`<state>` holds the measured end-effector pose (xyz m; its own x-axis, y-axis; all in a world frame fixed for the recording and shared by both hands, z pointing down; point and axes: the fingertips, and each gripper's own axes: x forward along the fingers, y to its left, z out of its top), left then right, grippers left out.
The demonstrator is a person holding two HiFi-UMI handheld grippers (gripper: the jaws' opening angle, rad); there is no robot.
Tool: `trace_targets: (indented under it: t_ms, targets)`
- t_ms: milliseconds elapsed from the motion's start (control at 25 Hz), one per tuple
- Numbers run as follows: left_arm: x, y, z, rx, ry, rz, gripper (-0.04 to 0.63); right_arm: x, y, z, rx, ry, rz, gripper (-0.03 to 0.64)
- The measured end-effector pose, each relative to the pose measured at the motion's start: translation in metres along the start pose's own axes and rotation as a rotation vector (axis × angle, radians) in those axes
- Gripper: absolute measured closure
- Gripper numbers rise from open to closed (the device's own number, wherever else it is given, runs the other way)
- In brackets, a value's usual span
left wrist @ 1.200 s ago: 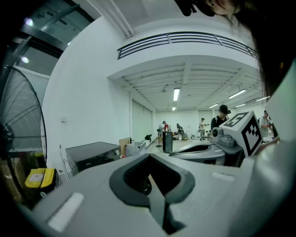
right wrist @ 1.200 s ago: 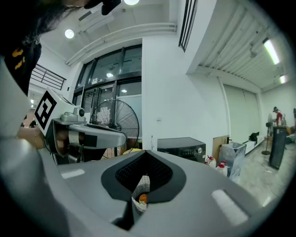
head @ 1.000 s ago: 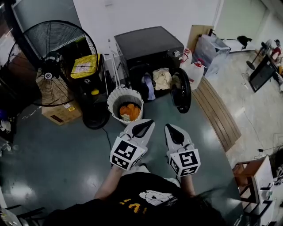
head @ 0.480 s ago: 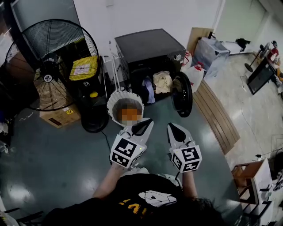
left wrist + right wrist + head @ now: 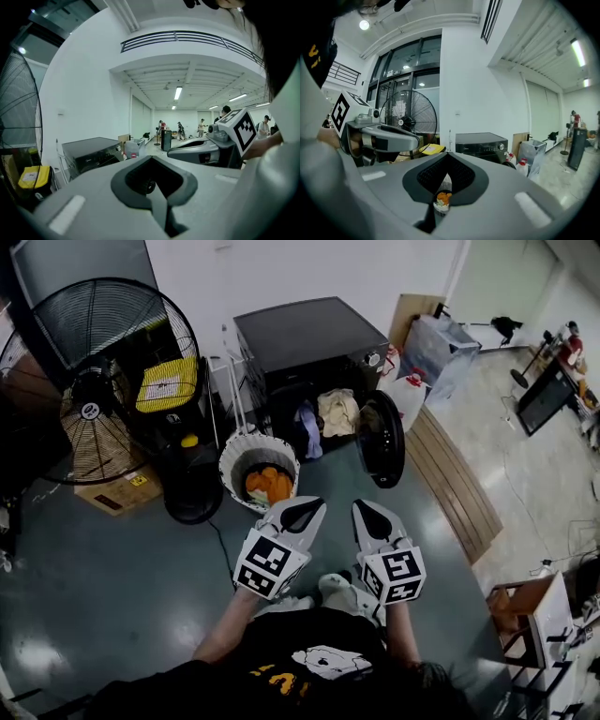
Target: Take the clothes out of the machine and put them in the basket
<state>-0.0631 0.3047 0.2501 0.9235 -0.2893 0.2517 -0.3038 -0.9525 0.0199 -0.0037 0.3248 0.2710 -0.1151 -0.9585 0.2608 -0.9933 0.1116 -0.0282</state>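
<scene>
From above, a big round fan (image 5: 94, 399) stands at the far left, with a cardboard box (image 5: 117, 491) on the floor by its foot. Next comes the white basket (image 5: 234, 444), and it already has orange clothes (image 5: 267, 484) inside. Just beside the basket, on its right, is the black machine (image 5: 309, 338). Its round door (image 5: 382, 437) hangs open. A purple cloth (image 5: 307, 420) and pale clothes (image 5: 337, 411) sit in the machine's mouth. White jugs (image 5: 405, 395) stand to the right of the door.

Only this top view shows the clothes in the machine. It also shows both tools side by side, well apart from the machine and near the basket. The left gripper (image 5: 302, 512) points toward the basket, and the right gripper (image 5: 370, 517) is just beside it.

The left gripper view shows its two jaws pressed together with nothing between them. It shows the machine's top and front, but not the clothes. It alone shows people (image 5: 180, 129) far off down a long bright hall.

The right gripper view shows its jaws pressed together too, and holding nothing. Through the little hole between them, you can see the basket with its orange clothes. The fan and the machine stand behind.
</scene>
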Motion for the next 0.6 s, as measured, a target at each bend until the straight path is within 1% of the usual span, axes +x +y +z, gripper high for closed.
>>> trace_targets:
  t_ms: [120,240,360,600]
  targets:
    - [0.007,0.000,-0.006,-0.004,0.008,-0.007,0.595,0.008,-0.007,-0.005,0.017,0.004,0.010,0.597]
    - [0.017,0.008,-0.009,-0.001,0.015,0.013,0.595,0.022,-0.018,-0.007,0.028,0.006,0.023,0.597]
    - [0.030,0.017,-0.013,-0.019,0.037,0.031,0.595,0.036,-0.032,-0.008,0.035,0.003,0.045,0.597]
    - [0.085,0.047,-0.008,0.011,0.069,0.061,0.595,0.073,-0.079,-0.007,0.043,0.002,0.076,0.596]
